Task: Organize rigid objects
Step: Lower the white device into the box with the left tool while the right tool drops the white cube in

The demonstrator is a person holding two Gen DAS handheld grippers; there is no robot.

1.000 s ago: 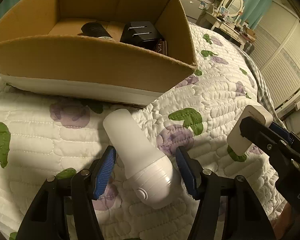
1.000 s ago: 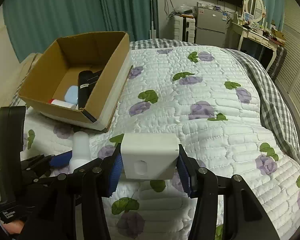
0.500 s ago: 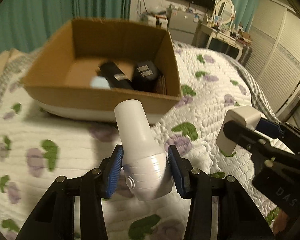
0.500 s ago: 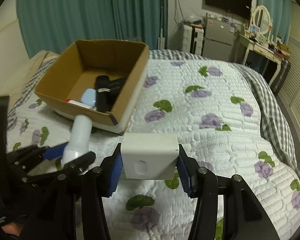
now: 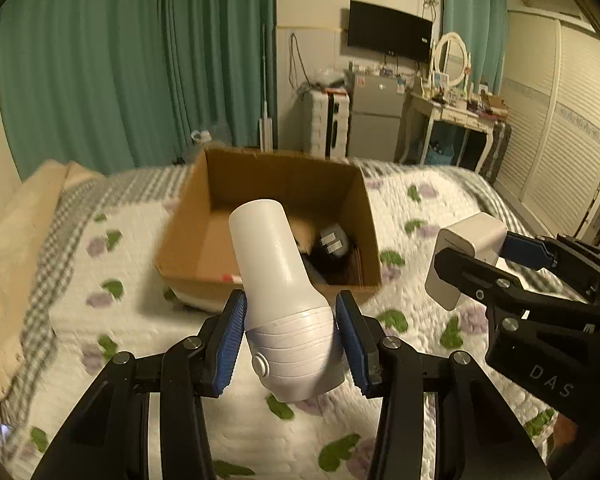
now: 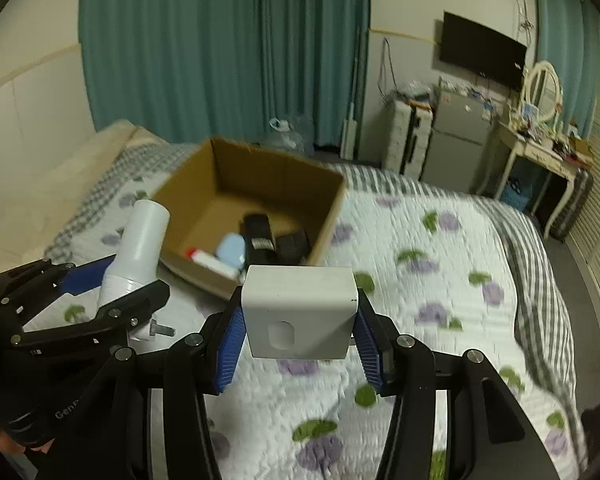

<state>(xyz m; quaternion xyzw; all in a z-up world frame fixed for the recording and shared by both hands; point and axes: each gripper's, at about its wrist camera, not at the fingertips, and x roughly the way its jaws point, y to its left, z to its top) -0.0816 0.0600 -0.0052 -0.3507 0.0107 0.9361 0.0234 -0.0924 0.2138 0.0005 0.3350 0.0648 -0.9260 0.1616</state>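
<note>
A: Changes against the earlier frames?

B: A second ago the white bottle [image 5: 278, 288] lay on the quilt [image 5: 140, 320] between the spread pads of the left gripper [image 5: 290, 340]. Now that gripper is clamped on the bottle's ribbed lower part and has carried it up off the bed; the plain end points toward 12 o'clock, tilted slightly to 11. The cardboard box [image 5: 188, 240], which filled the top of the left view before, now sits smaller and further off, at 12 o'clock beyond the bottle.

A: Right side?

B: Unchanged grip. The right gripper [image 6: 298, 338] is still clenched on the white block [image 6: 300, 312], blue pads against both side faces, held in the air above the quilt. In the left view it shows at 3 o'clock.

A: Anything hard to read?

B: The bottle hides the box's middle in the left view; only a black item with pale labels [image 5: 332, 242] shows at its right. In the right view the contents blur: a black oblong [image 6: 258, 236], a pale blue piece [image 6: 231, 249], a white tube with a red end [image 6: 210, 261]. The box walls and quilt are smeared.

A: Box relative to the right gripper?

B: At 11 o'clock, well apart from it, standing on the bed.
</note>
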